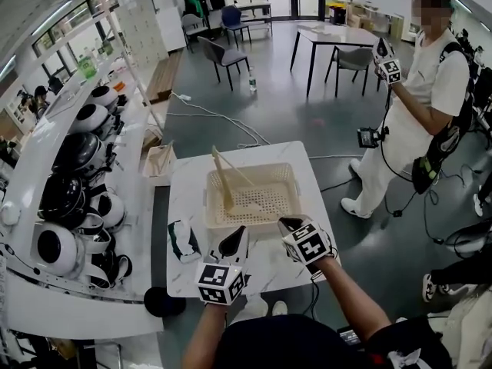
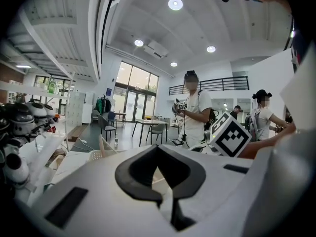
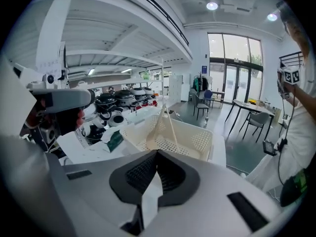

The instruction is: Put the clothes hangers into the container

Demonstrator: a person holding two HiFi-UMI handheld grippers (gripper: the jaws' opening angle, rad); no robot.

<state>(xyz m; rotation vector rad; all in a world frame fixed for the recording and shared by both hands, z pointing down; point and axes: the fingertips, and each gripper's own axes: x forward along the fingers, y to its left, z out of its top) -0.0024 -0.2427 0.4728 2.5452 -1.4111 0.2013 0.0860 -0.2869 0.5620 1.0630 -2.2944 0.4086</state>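
A cream perforated basket [image 1: 286, 177] stands in the middle of the white table [image 1: 184, 191]. Cream clothes hangers [image 1: 225, 177] lie in it, one leaning up against its far left rim. The basket [image 3: 195, 138] and the leaning hanger [image 3: 164, 123] also show ahead in the right gripper view. My left gripper [image 1: 234, 243] is just outside the basket's near rim, shut and holding nothing. My right gripper [image 1: 291, 225] hovers at the near right corner of the basket, shut, nothing between its pads. In their own views, the left gripper [image 2: 158, 153] and right gripper [image 3: 157, 155] show empty jaws closed together.
A green and white packet [image 1: 183, 241] lies on the table left of my left gripper. A long shelf of round helmets [image 1: 77, 156] runs along the left. A person [image 1: 419, 98] holding grippers stands to the right of the table. Cables [image 1: 223, 121] trail across the floor beyond.
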